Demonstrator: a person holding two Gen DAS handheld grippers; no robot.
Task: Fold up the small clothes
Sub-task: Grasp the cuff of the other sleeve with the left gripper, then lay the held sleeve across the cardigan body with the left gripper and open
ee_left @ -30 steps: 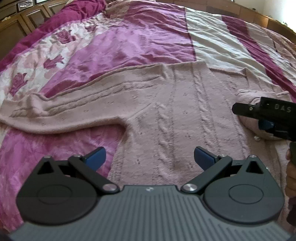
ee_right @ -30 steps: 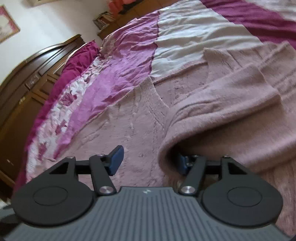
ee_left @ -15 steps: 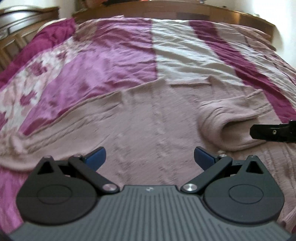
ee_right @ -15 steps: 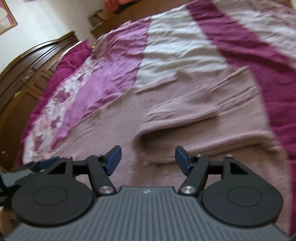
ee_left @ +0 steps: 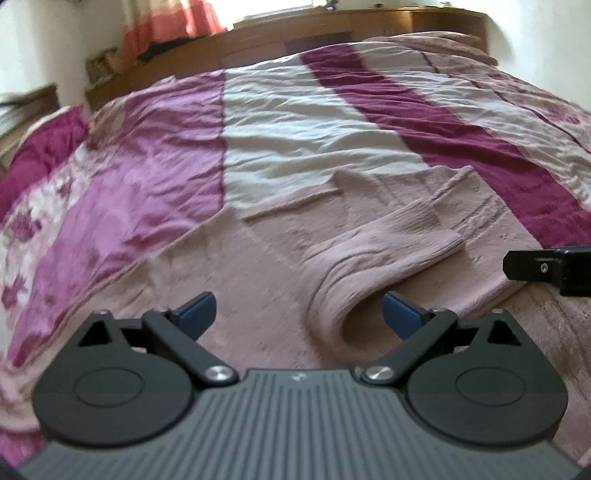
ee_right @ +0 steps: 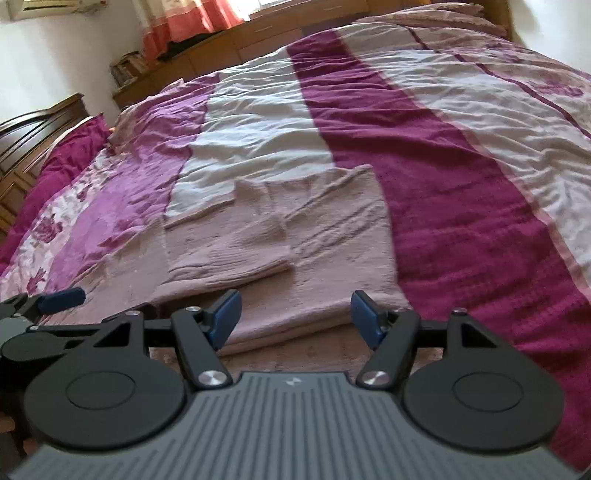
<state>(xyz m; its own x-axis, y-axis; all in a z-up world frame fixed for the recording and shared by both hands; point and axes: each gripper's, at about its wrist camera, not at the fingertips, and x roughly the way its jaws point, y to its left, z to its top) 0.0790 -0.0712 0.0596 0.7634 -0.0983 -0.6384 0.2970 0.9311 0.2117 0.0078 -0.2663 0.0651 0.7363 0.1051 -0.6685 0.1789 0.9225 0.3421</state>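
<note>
A dusty-pink cable-knit sweater [ee_left: 258,280] lies flat on the bed, its right sleeve [ee_left: 388,251] folded back across the body. My left gripper [ee_left: 299,312] hovers low over the sweater. Its jaws are closing, and the rounded bend of the sleeve lies between the blue pads without being pressed. In the right wrist view the sweater [ee_right: 332,236] fills the middle, with the folded sleeve [ee_right: 236,254] on top. My right gripper [ee_right: 295,314] stands open above the sweater's near edge, holding nothing. One finger of the right gripper [ee_left: 535,266] juts in at the right.
The bedspread [ee_left: 314,129] runs in magenta, pink floral and white stripes far beyond the sweater. A wooden headboard shelf [ee_left: 332,26] and an orange curtain [ee_left: 166,22] close the far end. A dark wooden cabinet [ee_right: 22,147] stands left of the bed.
The right gripper has let the sleeve drop off its pad and pulled back; the sleeve now lies folded on the body. The left gripper has slid right, up to the sleeve's bend.
</note>
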